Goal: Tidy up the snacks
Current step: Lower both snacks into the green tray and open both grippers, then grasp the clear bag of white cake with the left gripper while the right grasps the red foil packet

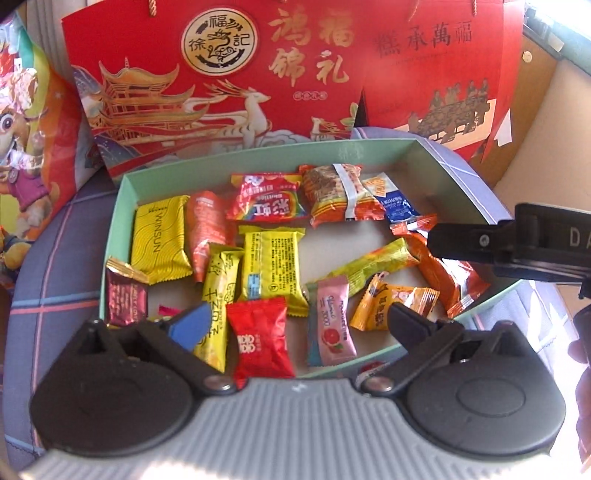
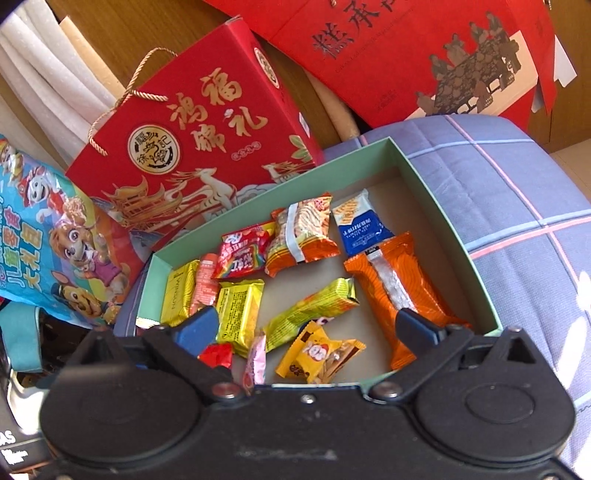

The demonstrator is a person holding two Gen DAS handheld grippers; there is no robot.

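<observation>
A shallow green box (image 1: 258, 157) (image 2: 443, 221) holds several wrapped snacks: a yellow WINSUN pack (image 1: 159, 240), a rainbow candy pack (image 1: 266, 203) (image 2: 242, 256), a red candy (image 1: 260, 339), a pink candy (image 1: 330, 328), and a long orange pack (image 2: 399, 291) (image 1: 447, 275). My left gripper (image 1: 295, 325) is open and empty over the box's near edge, around the red and pink candies. My right gripper (image 2: 306, 328) is open and empty over the box's near side. It also shows in the left wrist view (image 1: 498, 247), reaching in from the right.
The box lies on a blue plaid cushion (image 2: 517, 206) (image 1: 48, 295). Two red gift boxes (image 1: 207, 81) (image 2: 424, 55) stand behind it. A cartoon snack bag (image 2: 48, 251) (image 1: 26, 147) lies at the left. A wooden cabinet (image 2: 122, 26) is behind.
</observation>
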